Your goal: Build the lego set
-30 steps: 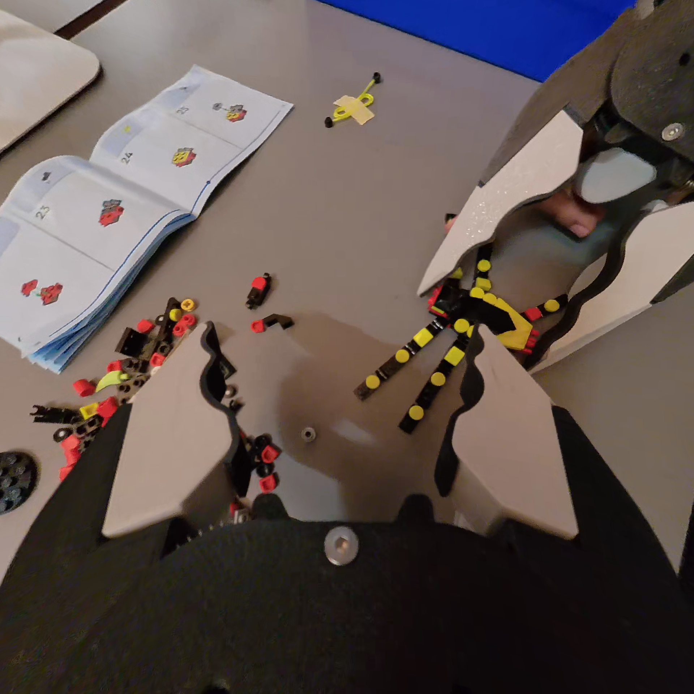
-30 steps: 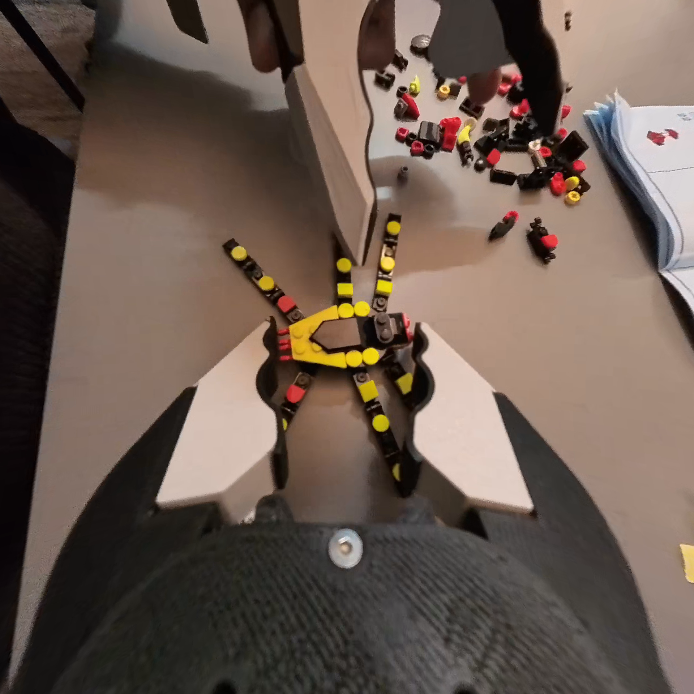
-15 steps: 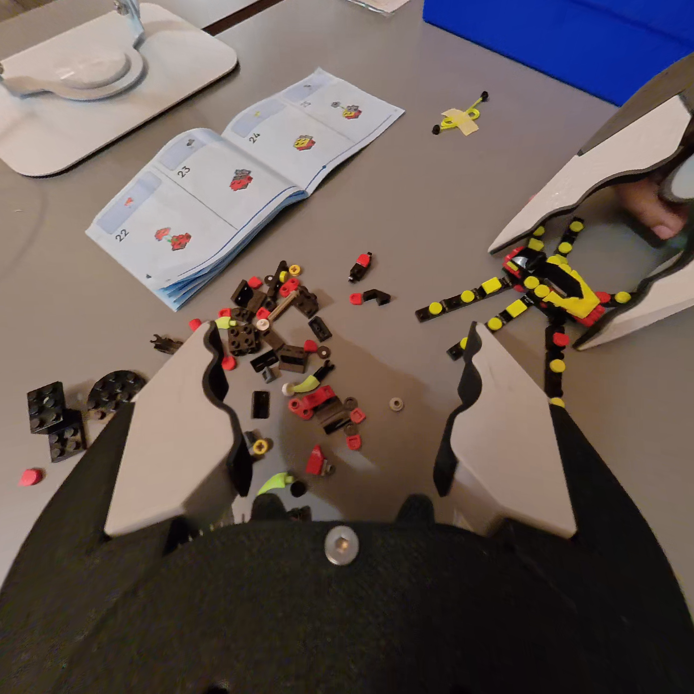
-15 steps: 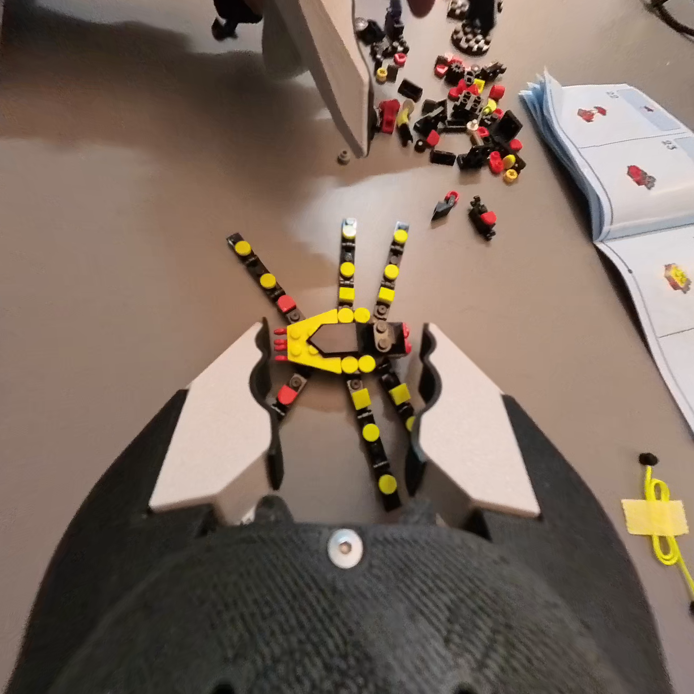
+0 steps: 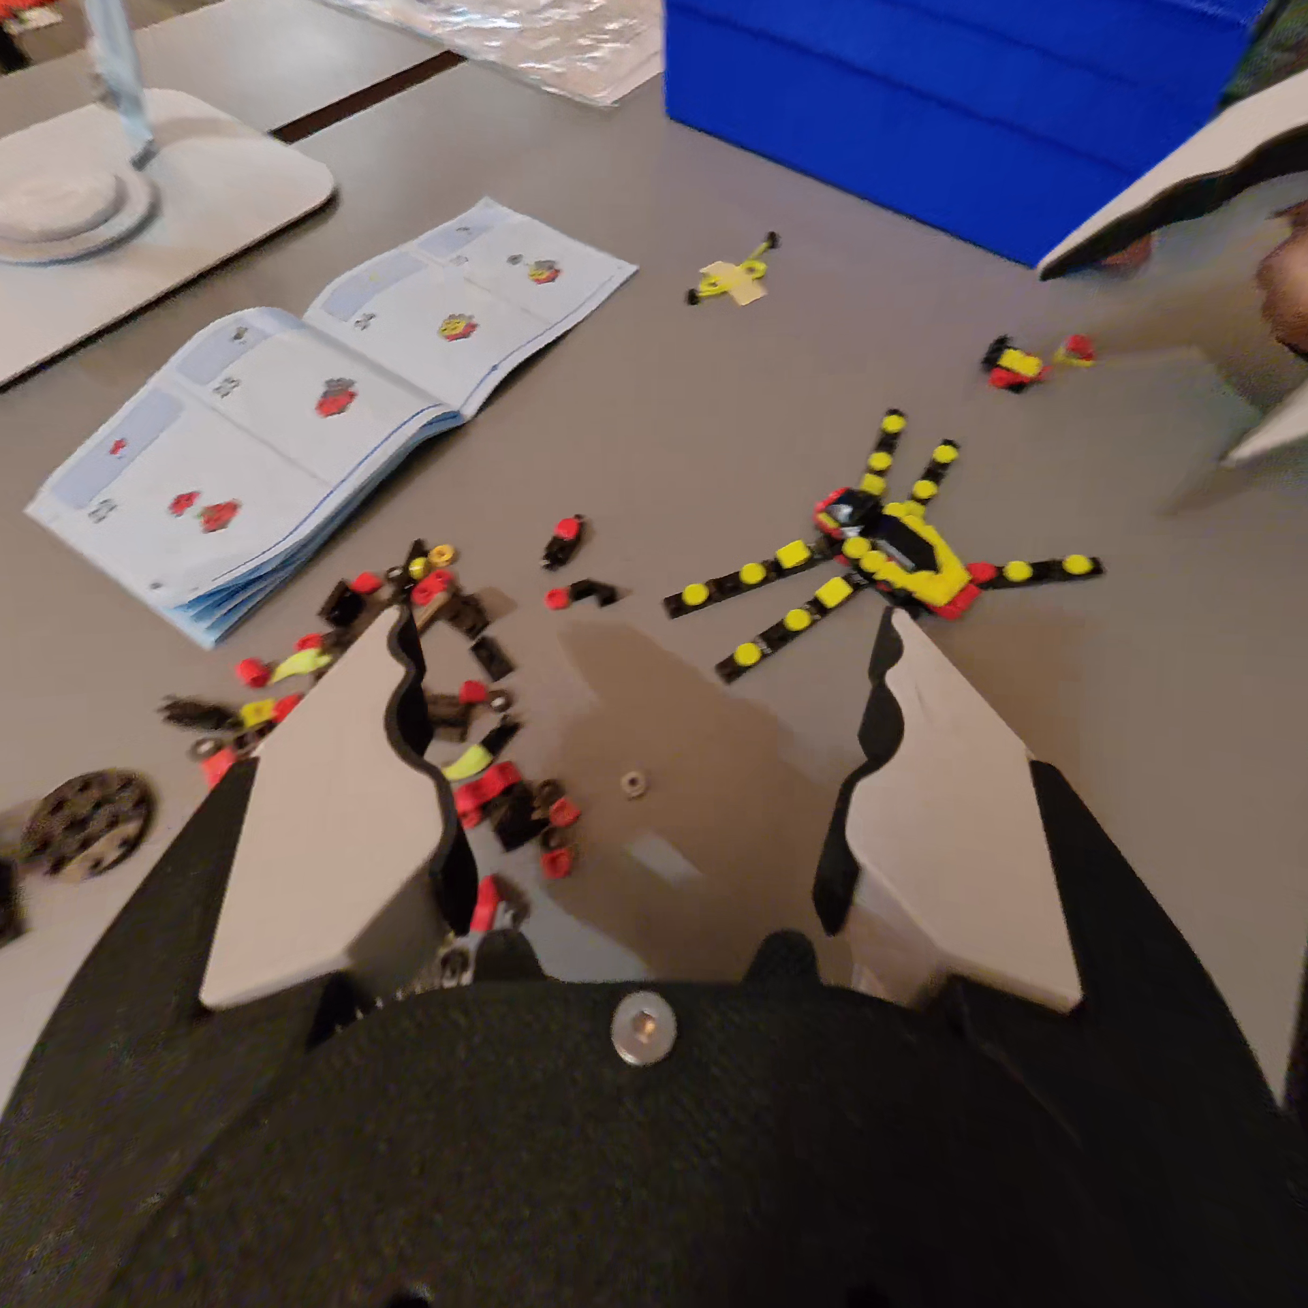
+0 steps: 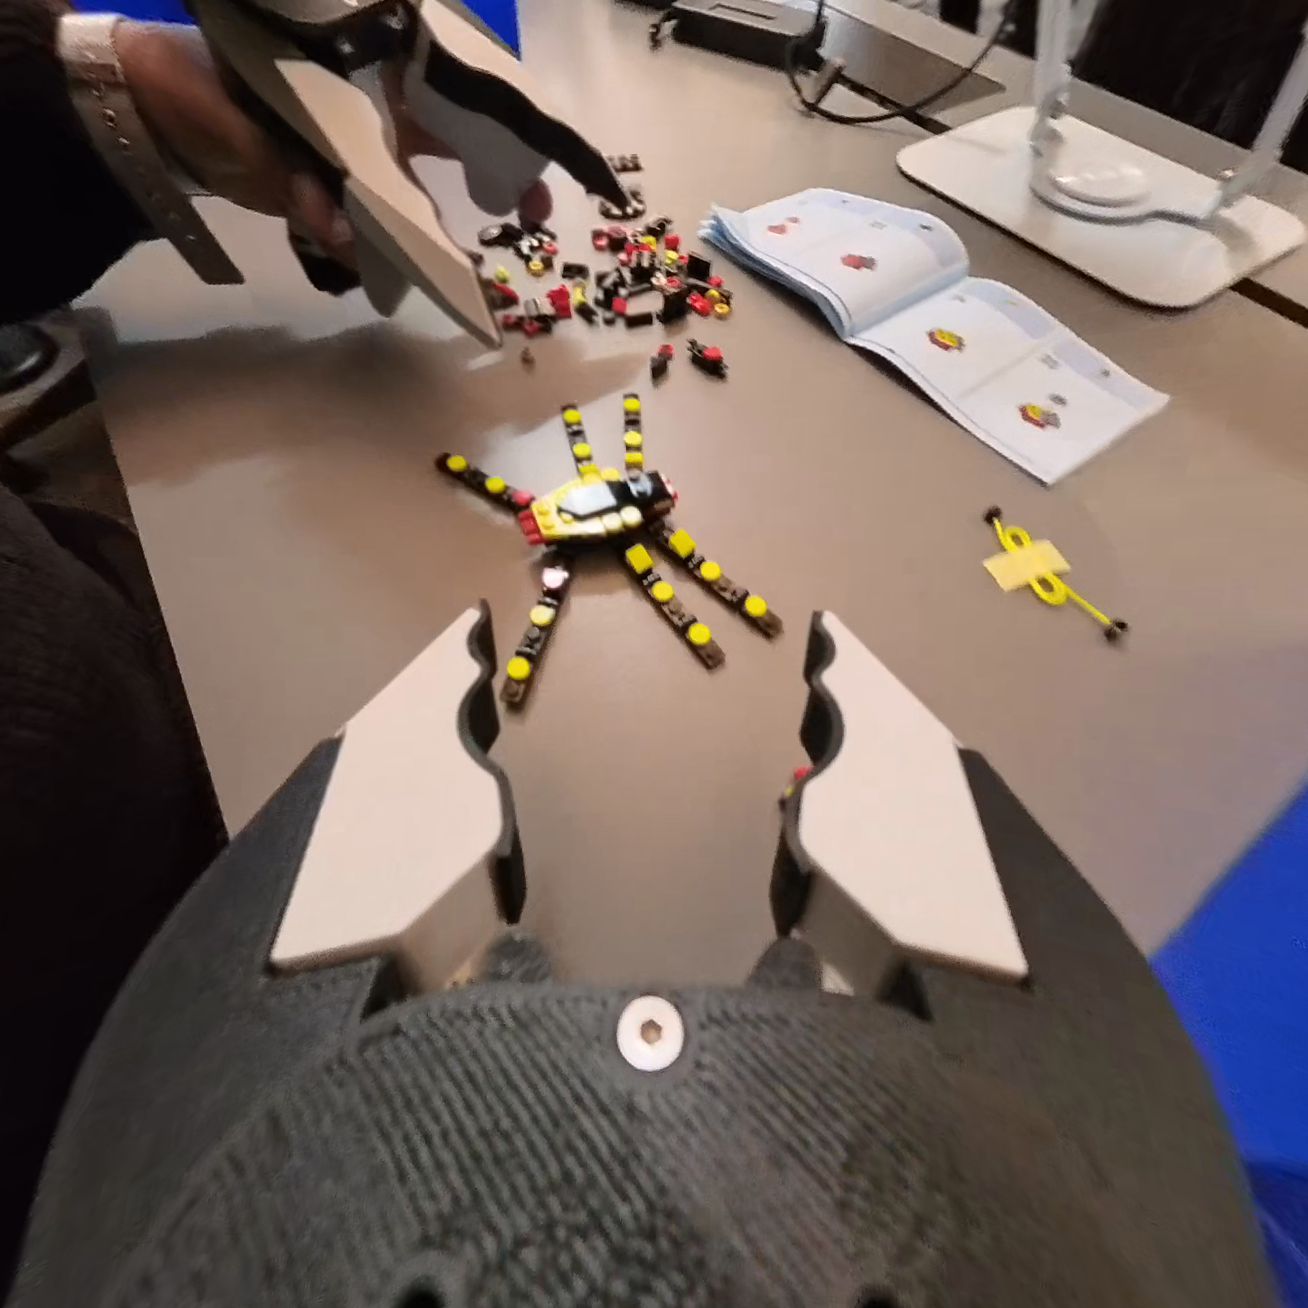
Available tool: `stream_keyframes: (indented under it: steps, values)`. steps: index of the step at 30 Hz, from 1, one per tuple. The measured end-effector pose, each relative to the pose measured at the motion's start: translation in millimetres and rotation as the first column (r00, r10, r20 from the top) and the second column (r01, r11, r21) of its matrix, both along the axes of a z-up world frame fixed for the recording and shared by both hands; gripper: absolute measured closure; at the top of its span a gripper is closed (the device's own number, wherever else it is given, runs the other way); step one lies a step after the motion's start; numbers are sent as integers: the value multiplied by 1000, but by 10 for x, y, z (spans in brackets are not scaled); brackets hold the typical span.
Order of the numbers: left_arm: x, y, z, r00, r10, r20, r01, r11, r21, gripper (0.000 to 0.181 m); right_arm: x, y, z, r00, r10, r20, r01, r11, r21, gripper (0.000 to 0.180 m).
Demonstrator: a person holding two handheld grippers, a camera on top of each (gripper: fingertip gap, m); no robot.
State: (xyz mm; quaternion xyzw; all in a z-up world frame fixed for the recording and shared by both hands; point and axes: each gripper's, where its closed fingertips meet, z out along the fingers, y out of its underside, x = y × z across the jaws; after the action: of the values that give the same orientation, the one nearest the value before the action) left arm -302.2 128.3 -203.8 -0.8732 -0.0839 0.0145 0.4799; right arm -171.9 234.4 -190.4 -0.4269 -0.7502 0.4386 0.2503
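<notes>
Both of my grippers, left gripper (image 5: 640, 715) and right gripper (image 6: 647, 715), hang open, empty. Mid-frame on the desk (image 6: 283, 495) lies the spider model (image 6: 601, 509): light, its thin legs fragile, so I'd pinch its stiffer yellow body.

right tongs (image 6: 647, 630): lifted off black-and-yellow lego spider (image 6: 598, 506), now wide apart, empty | left tongs (image 5: 640, 626): drawn back from spider toward loose black, red, yellow brick pile (image 5: 453, 708)
</notes>
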Motion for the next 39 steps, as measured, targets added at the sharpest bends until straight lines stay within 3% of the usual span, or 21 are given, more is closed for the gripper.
stream_keyframes:
  steps: [4,15,33,39]
  values:
    - [341,195,-89,992,-123,-21,122,991,-56,56,80,127,-83,999,-31,13,31,999,39,99]
    - [802,529,-318,963,-262,-59,250,955,-161,62,99,-62,-237,996,56,70,-61,995,77,101]
    - [794,628,-377,978,-188,-95,168,968,-187,106,91,-49,-198,997,51,54,-54,997,62,107]
    - [827,599,-274,981,-191,-42,184,973,-142,97,95,-19,-150,998,41,37,-42,998,51,106]
